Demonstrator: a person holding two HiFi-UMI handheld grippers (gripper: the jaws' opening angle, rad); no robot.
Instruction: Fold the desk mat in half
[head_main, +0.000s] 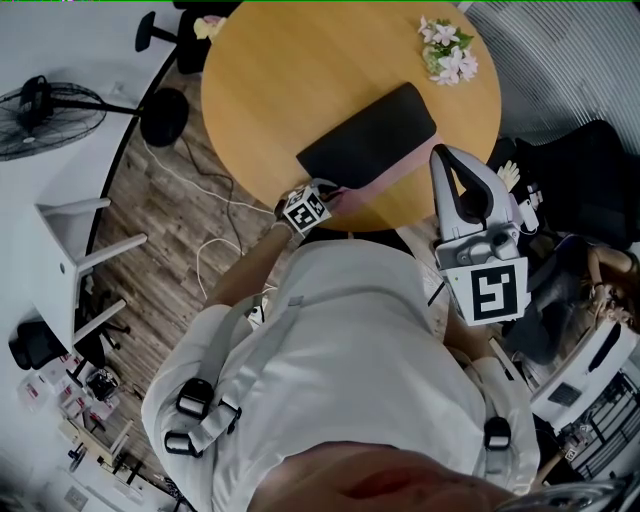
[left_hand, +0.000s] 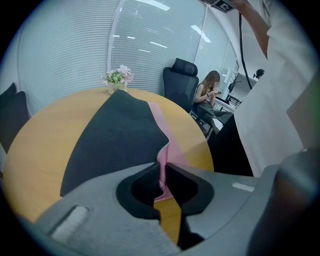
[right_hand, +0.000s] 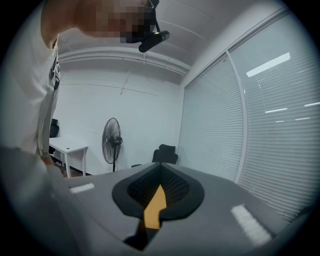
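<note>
Flowers (head_main: 447, 50) beyond desk mat (head_main: 370, 135), fan (head_main: 45, 115) aside

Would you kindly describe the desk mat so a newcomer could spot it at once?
On the round wooden table, near the person's edge, lies the mat. It is the only dark sheet there, pink underneath, unlike the flowers at the far edge.

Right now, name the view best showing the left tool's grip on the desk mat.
The left gripper view: the left tool is shut on the pink edge of the desk mat. The head view shows most of the mat, grip tiny. The right gripper view shows none.
</note>
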